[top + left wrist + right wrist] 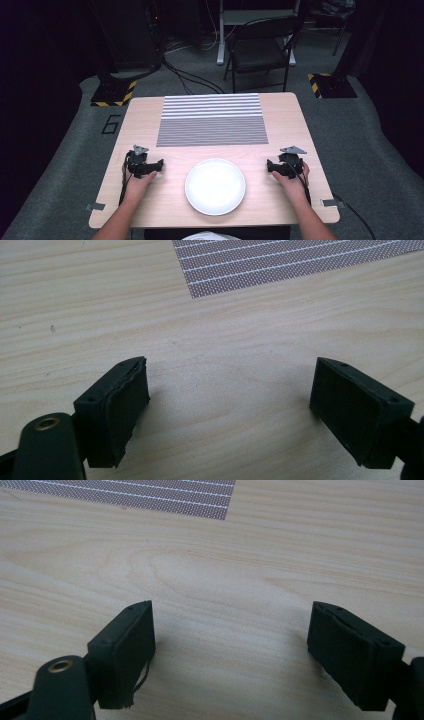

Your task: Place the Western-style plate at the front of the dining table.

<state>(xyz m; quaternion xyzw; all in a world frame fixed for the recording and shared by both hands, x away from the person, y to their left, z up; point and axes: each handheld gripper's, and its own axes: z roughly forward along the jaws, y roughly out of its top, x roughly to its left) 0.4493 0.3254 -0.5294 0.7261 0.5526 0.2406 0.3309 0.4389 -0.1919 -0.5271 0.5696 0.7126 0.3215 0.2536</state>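
Observation:
A round white plate [215,186] lies at the front middle of the light wooden table [140,120]. Behind it a striped grey placemat [212,120] lies flat. To the left of the plate my left gripper [146,159] rests low over the bare wood. In the left gripper view it [230,385] stands open with only wood between the jaws, and a corner of the placemat [280,260] lies ahead. On the plate's right side is my right gripper [283,162]; the right gripper view shows it [231,627] open and empty too, the placemat's edge [150,492] far ahead.
A dark folding chair [260,47] stands beyond the far edge of the table. Cables [190,75] run over the grey floor, and two stand bases with yellow-black striping [114,93] sit at the far corners. Bare wood surrounds both grippers.

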